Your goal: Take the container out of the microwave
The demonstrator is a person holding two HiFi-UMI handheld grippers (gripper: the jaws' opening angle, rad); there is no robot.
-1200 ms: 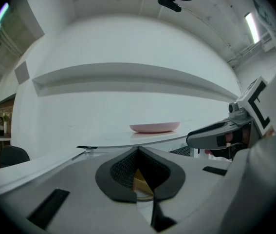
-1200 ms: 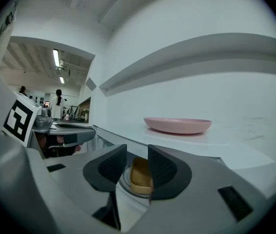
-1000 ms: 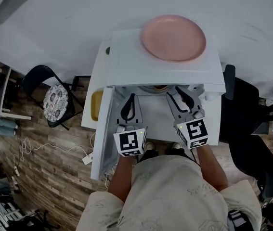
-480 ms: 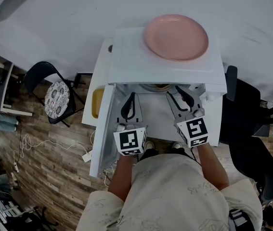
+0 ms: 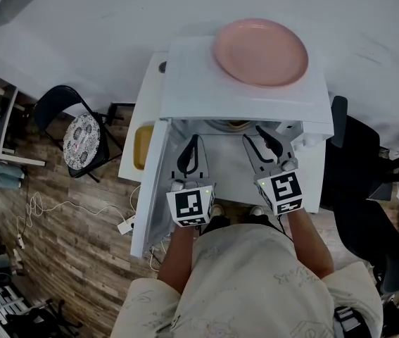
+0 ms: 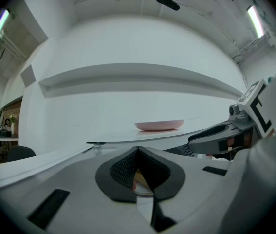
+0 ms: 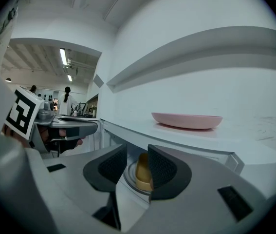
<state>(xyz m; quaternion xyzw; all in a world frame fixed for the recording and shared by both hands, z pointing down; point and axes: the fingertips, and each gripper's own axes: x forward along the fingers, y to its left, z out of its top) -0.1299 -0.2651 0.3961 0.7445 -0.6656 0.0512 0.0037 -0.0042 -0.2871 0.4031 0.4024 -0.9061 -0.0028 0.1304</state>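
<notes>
A white microwave (image 5: 241, 90) stands with its door (image 5: 150, 189) swung open to the left. Inside, a yellow container (image 5: 236, 126) sits on the glass turntable, mostly hidden under the top edge. My left gripper (image 5: 189, 144) hovers in front of the opening, its jaws shut with nothing between them. In the left gripper view only a sliver of the container (image 6: 140, 178) shows past that gripper (image 6: 138, 155). My right gripper (image 5: 260, 138) is open just outside the cavity. In its own view that gripper (image 7: 138, 165) frames the container (image 7: 143, 172) from a distance.
A pink plate (image 5: 260, 51) rests on top of the microwave. A black chair with a patterned cushion (image 5: 79, 146) stands at the left, and a black office chair (image 5: 368, 167) at the right. Cables (image 5: 44, 217) lie on the wooden floor.
The head view has shifted slightly. Both grippers stay in nearly the same place before the open microwave.
</notes>
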